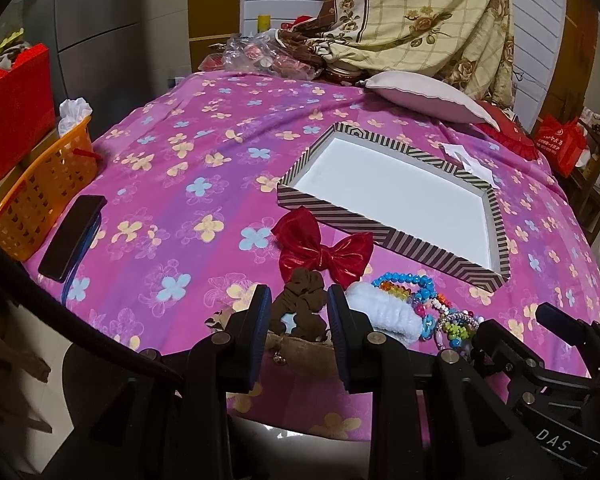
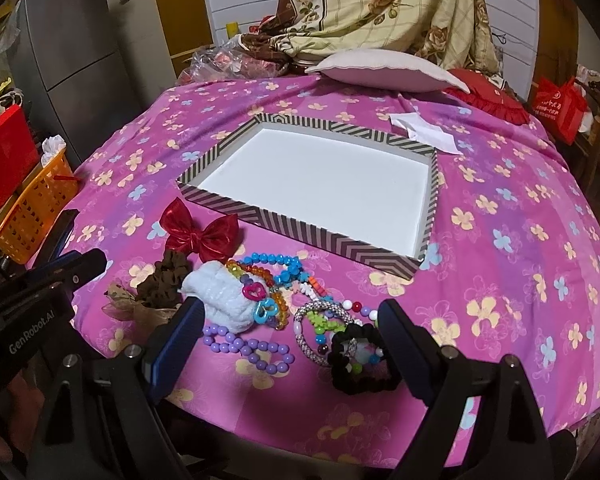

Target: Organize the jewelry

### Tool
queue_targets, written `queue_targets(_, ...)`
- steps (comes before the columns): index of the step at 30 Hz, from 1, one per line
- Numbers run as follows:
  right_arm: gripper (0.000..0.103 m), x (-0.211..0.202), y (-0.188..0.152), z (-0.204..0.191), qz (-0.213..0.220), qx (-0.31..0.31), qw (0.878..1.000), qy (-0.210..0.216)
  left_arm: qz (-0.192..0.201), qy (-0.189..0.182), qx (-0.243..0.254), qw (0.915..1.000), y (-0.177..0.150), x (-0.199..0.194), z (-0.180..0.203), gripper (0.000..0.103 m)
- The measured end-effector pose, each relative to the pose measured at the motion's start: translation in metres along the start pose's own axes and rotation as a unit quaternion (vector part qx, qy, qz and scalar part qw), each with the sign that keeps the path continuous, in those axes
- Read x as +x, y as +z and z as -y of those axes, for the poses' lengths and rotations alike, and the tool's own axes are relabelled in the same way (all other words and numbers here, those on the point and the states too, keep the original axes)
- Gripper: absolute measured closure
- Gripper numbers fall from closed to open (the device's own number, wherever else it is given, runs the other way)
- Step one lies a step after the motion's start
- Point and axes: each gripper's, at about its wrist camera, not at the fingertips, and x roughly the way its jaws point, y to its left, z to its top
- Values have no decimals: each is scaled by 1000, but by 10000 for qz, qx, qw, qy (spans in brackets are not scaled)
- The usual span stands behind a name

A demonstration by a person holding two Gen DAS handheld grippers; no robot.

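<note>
Left gripper (image 1: 298,312): jaws part-open, set either side of the brown scrunchie (image 1: 300,300), which lies between the pads. Whether the pads press on it cannot be told; nothing is seen lifted. The placing suggests this item is meant to be taken first.

Right gripper (image 2: 290,334): jaws spread wide, nothing held. It is poised over the bead pile, with the purple beads (image 2: 248,350), silver bracelet (image 2: 320,332) and black bracelet (image 2: 354,354) framed between the fingers.

White scrunchie (image 2: 220,300): laid beside the brown one, touching the coloured bracelets (image 2: 276,276).

Red bow (image 2: 200,230): set just beyond the pile, near the box's front edge.

Box (image 2: 284,226): striped, shallow, white inside, nothing in it. It is judged the intended holder, placed within easy reach behind the jewelry; sorting is judged not yet begun.

Bedspread (image 2: 500,216): pink, flowered, bearing everything listed.

Phone (image 1: 72,236) and orange basket (image 1: 40,200): kept at the left edge, well apart from the work.
</note>
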Motion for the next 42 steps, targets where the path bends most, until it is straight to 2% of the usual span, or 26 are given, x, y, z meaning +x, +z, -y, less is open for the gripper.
queue_targets(16,12,-2,-1,0,52,3,10000,32,9,1,-8,10000,0,-3,2,54)
queue_targets(20,12,-1,-3,0,-56,30,10000,66,13,0,-3,10000,0,-3,2,54)
queue_targets(23,12,1,-4,-1,-158,-82,9998,-77,10,1,-5,10000,0,-3,2,54)
queue_targets(29,12,5,-5,-4,116,-240,9995,-198,-16,-1,-2,10000,-2,-3,1,54)
queue_targets(32,12,7,-3,-2,-15,-208,9997,-135,-53,15,14,10000,-3,-2,1,54)
queue_targets(35,12,9,-3,0,-80,-297,9992,-264,-93,20,13,10000,-4,2,1,54)
queue_targets(42,12,7,2,11,166,-232,9996,-19,-176,-20,-78,9998,3,7,-8,54)
